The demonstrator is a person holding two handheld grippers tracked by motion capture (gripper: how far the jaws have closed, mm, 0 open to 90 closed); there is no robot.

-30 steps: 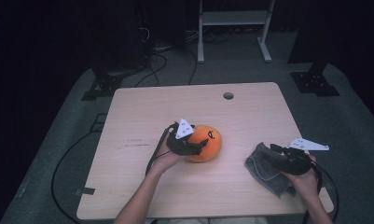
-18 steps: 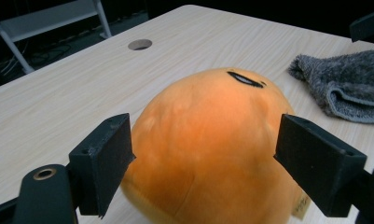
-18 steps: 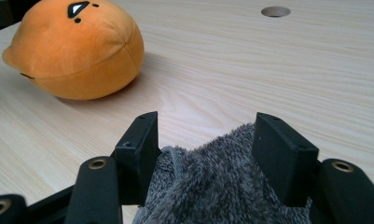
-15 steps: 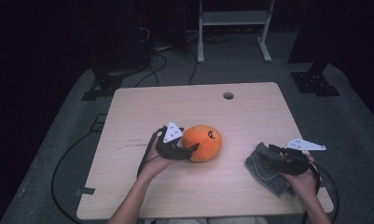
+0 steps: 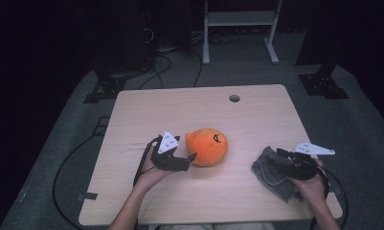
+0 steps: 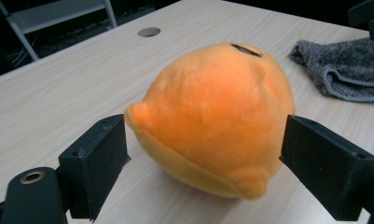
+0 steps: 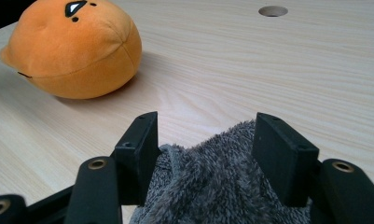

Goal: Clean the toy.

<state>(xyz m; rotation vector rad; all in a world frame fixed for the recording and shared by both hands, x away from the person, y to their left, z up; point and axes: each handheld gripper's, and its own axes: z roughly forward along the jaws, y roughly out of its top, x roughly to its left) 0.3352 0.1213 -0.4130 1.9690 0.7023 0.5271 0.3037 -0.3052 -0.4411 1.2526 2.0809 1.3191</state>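
Your left gripper (image 5: 192, 156) just left of the orange plush toy (image 5: 208, 146) at mid-table, its 2 jaws just opening, spread clear of the toy's sides, your right gripper (image 5: 277, 154) at the table's right, jaws wide around a bunched grey cloth (image 5: 271, 175), grip unclear.

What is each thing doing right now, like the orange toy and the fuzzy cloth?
Orange plush toy: lying on the table, not squeezed.
Left gripper: jaws just been opening, toy between them, let go.
Grey cloth: bunched up between the right jaws.
Right gripper: around the cloth.
Table: hole near far edge.
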